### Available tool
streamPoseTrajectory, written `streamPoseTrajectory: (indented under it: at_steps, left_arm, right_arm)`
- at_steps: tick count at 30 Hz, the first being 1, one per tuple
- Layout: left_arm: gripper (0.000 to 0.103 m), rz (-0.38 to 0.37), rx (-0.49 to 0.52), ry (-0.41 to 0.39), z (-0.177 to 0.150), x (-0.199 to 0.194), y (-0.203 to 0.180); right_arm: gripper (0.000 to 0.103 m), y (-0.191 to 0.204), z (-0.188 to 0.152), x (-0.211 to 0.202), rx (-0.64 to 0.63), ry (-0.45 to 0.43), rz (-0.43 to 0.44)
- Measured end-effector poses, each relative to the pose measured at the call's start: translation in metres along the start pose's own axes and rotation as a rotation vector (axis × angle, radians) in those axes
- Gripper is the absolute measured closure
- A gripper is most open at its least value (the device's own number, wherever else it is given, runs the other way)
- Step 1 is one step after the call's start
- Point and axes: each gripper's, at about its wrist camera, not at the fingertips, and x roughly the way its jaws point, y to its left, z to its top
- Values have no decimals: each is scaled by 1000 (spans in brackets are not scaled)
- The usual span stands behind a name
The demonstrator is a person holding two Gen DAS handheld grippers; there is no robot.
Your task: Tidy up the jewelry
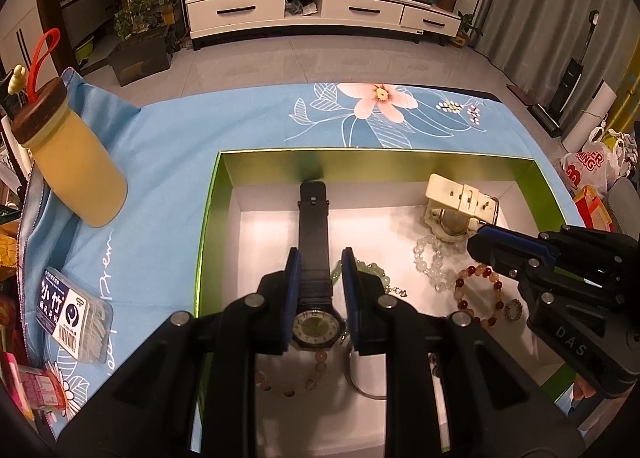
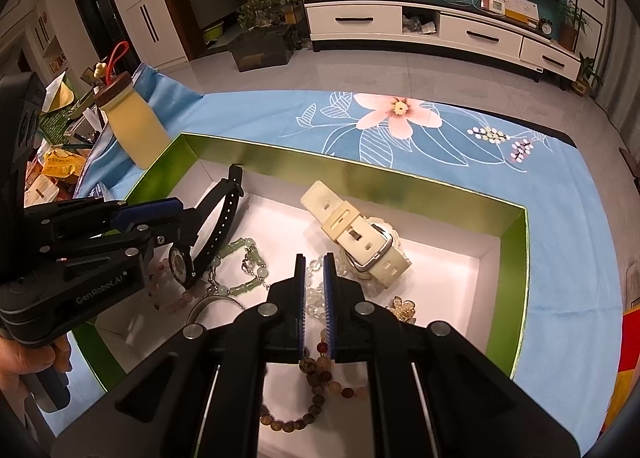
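Black strap of the black watch (image 1: 314, 242) runs between the pads of my left claw (image 1: 320, 290); the fingers sit just beside the strap near the case, so it looks clamped on the watch, though I cannot tell how firm the contact is. From my right wrist view the black watch (image 2: 208, 226) hangs tilted off that claw, its far strap end against the green box (image 2: 514, 250) wall. My right claw (image 2: 315, 298) has its fingers nearly together, with a narrow gap; clear bead bracelet (image 2: 316, 290) shows in that gap, and I cannot tell if the beads are pinched. Reddish bead bracelet (image 2: 320, 378) lies under my right claw, close to me. Cream watch (image 2: 364, 234) sits ahead and slightly right of the right claw, buckled in a loop. Jade-green bracelet (image 2: 244, 270) lies between the two claws on the white floor of the box. Thin metal bangle (image 2: 208, 304) lies just left of the right claw, under the left one. Small ring (image 1: 513, 308) lies beside the right claw (image 1: 480, 238). Box rests on blue floral cloth (image 1: 240, 126) over the bench. Yellow jar (image 1: 76, 162) stands well left of the left claw, outside the box.
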Motion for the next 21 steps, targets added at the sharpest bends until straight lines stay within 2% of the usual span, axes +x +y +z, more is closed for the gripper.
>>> streamPoseTrajectory:
  at_steps: [6, 8, 10, 14, 16, 21]
  left_arm:
    - [70, 6, -5, 2, -4, -6, 0]
    - [57, 8, -7, 0, -4, -10, -1]
    - [46, 13, -8, -8, -5, -17, -3]
    - [30, 21, -7, -30, -6, -33, -6]
    - [26, 25, -1, -42, -7, -43, -8]
    - [9, 52, 1, -69, -9, -67, -12]
  right_arm:
    - [93, -2, -3, -6, 18, -2, 2]
    - [80, -3, -5, -12, 23, -8, 3]
    - [60, -4, -7, -18, 32, -19, -4]
    - [45, -6, -10, -36, 52, -36, -17]
    - [34, -8, -12, -44, 61, -43, -24]
    - [15, -12, -17, -67, 74, -52, -57]
